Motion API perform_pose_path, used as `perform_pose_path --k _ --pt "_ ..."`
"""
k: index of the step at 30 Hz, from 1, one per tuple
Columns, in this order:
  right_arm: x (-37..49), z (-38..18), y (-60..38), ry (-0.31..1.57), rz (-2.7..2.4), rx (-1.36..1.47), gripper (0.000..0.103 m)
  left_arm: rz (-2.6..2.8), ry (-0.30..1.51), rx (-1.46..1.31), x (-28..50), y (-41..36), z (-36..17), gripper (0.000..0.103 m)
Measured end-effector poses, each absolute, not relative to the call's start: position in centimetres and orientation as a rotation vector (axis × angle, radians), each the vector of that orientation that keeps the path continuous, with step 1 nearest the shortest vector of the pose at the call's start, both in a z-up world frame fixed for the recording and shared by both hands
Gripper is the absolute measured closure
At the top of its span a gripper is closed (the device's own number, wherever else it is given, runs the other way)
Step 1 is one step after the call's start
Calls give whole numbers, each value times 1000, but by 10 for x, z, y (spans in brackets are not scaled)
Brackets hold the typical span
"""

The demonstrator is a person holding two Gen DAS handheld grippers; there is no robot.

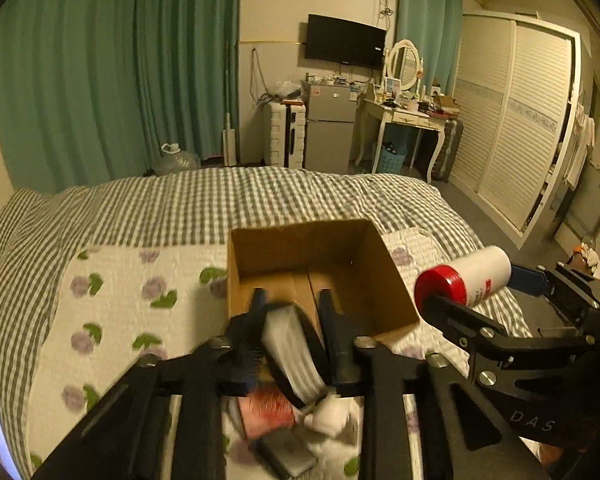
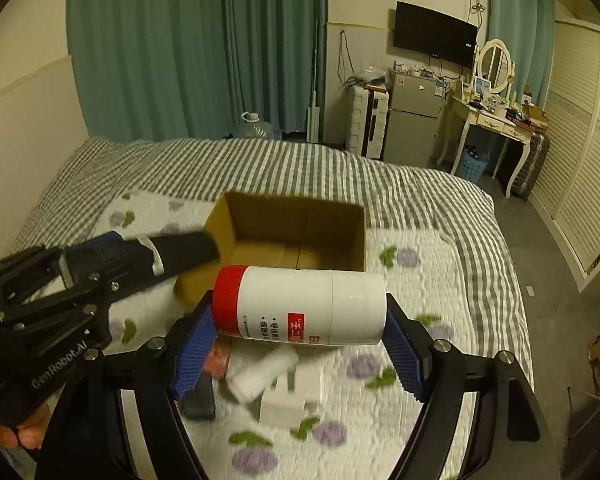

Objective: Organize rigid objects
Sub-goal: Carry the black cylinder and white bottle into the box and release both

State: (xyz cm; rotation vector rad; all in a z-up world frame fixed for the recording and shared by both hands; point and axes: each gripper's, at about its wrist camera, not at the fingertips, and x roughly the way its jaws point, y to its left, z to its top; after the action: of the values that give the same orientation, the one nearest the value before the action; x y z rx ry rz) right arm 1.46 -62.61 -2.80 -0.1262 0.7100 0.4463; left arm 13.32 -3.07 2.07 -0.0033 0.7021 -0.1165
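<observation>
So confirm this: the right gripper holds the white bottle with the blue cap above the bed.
Not quite: the cap is red, not blue. The right wrist view shows the right gripper clamping the white bottle above the bed.

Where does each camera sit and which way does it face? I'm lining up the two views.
Left wrist: on the left gripper, facing down its jaws, shut on a thin white-and-black object, toward the cardboard box; right gripper at right.
Right wrist: on the right gripper, jaws clamping a bottle; left gripper and a hand at left.
Shared: box, bottle, bed.
</observation>
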Motion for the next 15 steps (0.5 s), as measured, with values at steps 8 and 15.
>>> perform_pose_path --k 8,15 --pt "100 -56 -613 765 431 -82 26 -147 780 -18 221 -36 -27 84" --pt "146 -100 -609 825 423 -76 26 -138 820 -14 267 -37 -57 84"
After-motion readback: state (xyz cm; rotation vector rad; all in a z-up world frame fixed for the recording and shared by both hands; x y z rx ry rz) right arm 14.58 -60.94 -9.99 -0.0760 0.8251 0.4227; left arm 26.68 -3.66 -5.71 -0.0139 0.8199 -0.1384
